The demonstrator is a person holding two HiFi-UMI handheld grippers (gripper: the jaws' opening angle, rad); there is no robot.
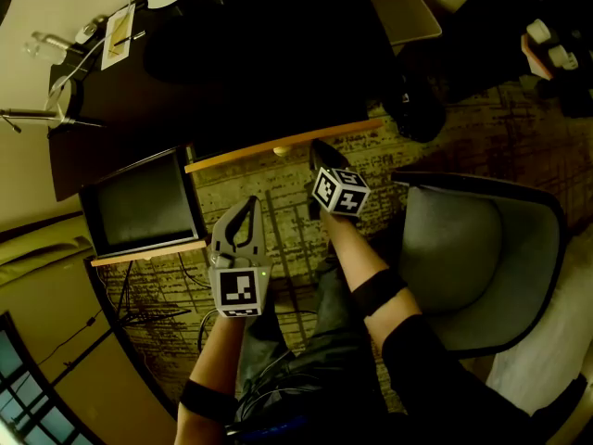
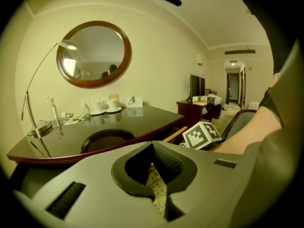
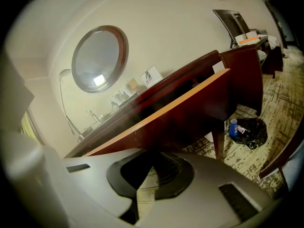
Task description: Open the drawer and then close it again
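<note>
Both jaw pairs are pressed together on nothing. The left gripper is held over patterned carpet, with the right gripper at its 1 o'clock. A rounded grey chair is seen at 3 o'clock. At 12 o'clock the pale-edged drawer is drawn out from the glossy dark desk.

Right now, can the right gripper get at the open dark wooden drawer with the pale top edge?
Probably yes: the shut right gripper sits just before the dark wooden drawer, nothing visible between them.
</note>
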